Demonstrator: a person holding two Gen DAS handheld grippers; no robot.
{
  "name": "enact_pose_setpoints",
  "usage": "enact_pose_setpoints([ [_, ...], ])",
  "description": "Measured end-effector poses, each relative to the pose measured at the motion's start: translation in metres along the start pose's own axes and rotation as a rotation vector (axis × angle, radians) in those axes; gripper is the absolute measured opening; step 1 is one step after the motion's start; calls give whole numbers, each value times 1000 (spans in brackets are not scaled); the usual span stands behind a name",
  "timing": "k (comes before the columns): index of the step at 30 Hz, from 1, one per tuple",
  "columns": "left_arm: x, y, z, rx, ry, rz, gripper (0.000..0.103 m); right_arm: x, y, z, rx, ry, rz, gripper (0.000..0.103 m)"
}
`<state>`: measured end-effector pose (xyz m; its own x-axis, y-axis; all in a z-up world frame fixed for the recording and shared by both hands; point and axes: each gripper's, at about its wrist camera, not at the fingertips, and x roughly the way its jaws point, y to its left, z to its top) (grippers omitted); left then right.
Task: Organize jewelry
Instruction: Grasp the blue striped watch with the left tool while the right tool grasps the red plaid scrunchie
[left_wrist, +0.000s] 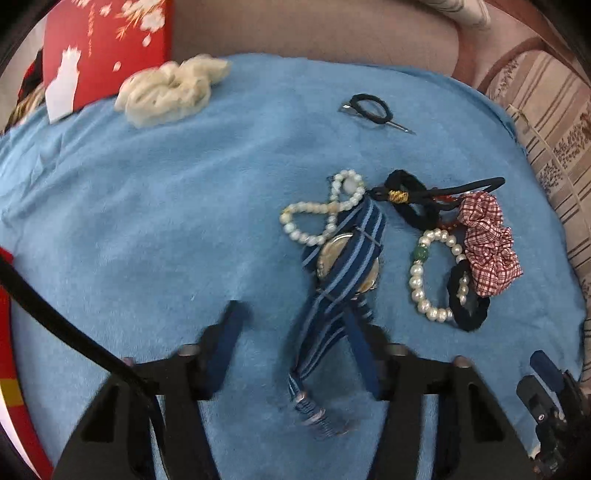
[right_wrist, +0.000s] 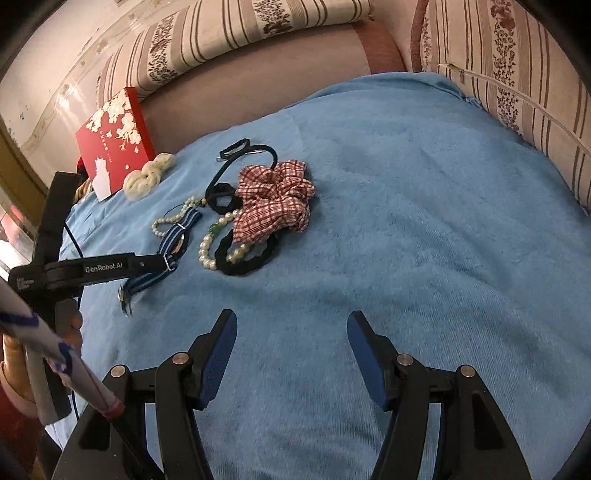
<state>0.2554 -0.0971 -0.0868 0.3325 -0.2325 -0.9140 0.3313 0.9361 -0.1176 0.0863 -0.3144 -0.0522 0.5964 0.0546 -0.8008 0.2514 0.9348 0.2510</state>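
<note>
Left wrist view, left tongs (left_wrist: 295, 332): your left tongs are spread wide in the lower centre, holding nothing; the striped strap of the watch (left_wrist: 347, 266) runs down between the two tips, and the right tip lies at or over it, though the blur hides whether they touch.

Left wrist view, jewelry: the watch lies centre-right on the blue blanket (left_wrist: 147, 221), with a pearl bracelet (left_wrist: 317, 218) overlapping its upper end. Just to the right sit a second pearl bracelet with a green bead (left_wrist: 430, 275), black hair ties (left_wrist: 467, 306) and a red checked scrunchie (left_wrist: 487, 243), all tangled together.

Left wrist view, apart from the heap: a black hair tie on a pin (left_wrist: 369, 109) lies upper centre, and a cream scrunchie (left_wrist: 170, 90) upper left, beside a red box (left_wrist: 107, 44).

Right wrist view, right tongs (right_wrist: 291, 343): your right tongs gape, holding nothing, over bare blanket in the lower centre, well apart from the pile.

Right wrist view, jewelry: the same heap sits centre-left, with the left tool reaching in over the watch strap.

Progress: sorting looks barely begun. Nothing appears grouped or put away and most pieces overlap; whether the box is the destination I cannot tell. Freeing the watch seems the step in hand, with all else left.
</note>
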Motion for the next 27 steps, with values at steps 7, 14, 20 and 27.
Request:
enact_pose_setpoints([
  [7, -38, 20, -22, -18, 1, -68, 1, 5, -2, 3, 6, 5, -8, 67],
  [14, -83, 70, -72, 13, -31, 37, 1, 5, 3, 11, -19, -3, -7, 67],
  [20, -85, 85, -85, 7, -53, 4, 9, 4, 16, 34, -68, -48, -19, 69],
  [27, -64, 79, -66, -19, -67, -74, 52, 32, 37, 70, -155, -53, -58, 72],
])
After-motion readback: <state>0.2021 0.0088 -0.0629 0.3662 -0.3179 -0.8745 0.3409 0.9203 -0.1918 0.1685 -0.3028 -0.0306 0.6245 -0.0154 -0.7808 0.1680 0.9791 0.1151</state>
